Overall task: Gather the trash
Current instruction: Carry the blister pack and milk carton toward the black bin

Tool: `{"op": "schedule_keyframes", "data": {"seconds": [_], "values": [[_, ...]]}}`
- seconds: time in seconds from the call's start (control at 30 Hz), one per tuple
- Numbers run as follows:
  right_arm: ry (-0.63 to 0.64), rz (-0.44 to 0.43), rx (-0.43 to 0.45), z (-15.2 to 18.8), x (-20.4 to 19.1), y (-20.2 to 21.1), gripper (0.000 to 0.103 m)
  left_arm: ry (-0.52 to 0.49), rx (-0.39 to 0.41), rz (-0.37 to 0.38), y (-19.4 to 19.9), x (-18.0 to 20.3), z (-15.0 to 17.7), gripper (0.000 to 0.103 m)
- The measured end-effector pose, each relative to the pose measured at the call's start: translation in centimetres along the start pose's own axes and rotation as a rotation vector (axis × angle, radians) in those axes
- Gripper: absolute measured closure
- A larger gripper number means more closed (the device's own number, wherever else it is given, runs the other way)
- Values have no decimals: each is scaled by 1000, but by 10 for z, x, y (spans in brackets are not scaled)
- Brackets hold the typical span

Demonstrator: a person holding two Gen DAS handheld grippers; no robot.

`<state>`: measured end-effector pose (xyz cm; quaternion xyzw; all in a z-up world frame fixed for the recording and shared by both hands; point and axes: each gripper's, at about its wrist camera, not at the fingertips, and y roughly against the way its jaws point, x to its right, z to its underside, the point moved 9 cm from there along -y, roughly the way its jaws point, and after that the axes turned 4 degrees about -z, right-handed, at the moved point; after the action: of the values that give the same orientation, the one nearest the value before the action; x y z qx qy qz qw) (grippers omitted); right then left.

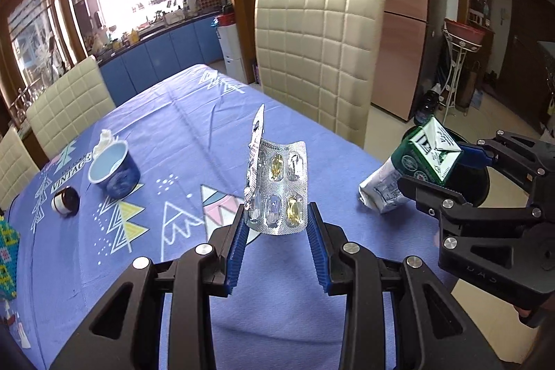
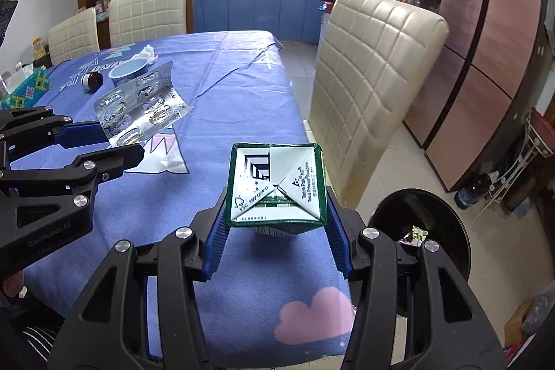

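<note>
My left gripper (image 1: 276, 217) is shut on a bent silver blister pack (image 1: 277, 186) with a few yellow capsules, held above the blue tablecloth (image 1: 173, 134). From the right wrist view the same blister pack (image 2: 142, 103) shows at the left, pinched by the left gripper (image 2: 118, 141). My right gripper (image 2: 275, 227) is shut on a green and white drink carton (image 2: 277, 186), bottom end toward the camera, near the table's right edge. In the left wrist view the carton (image 1: 412, 169) hangs at the right in the right gripper (image 1: 447, 172), in front of a black trash bin (image 1: 471, 182).
A blue yogurt cup (image 1: 112, 170) with a tissue and a small dark jar (image 1: 66, 201) lie on the table at the left. The black bin (image 2: 421, 231) stands on the floor past the table's right edge, with rubbish inside. A cream quilted chair (image 2: 367, 85) stands beside it. A patterned tissue box (image 2: 26, 89) sits far left.
</note>
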<state>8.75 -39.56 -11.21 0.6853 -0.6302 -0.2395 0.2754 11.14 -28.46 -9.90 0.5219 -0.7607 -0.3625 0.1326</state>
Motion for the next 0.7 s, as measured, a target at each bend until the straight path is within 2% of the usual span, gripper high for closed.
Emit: {"op": "schedule_keyframes", "data": {"seconds": [0.2, 0.7], "values": [[-39, -26, 16, 6, 16, 4, 53, -43, 3, 25, -4, 33, -8, 70], [-103, 98, 29, 21, 94, 15, 53, -120, -11, 85, -30, 100, -30, 70]]}}
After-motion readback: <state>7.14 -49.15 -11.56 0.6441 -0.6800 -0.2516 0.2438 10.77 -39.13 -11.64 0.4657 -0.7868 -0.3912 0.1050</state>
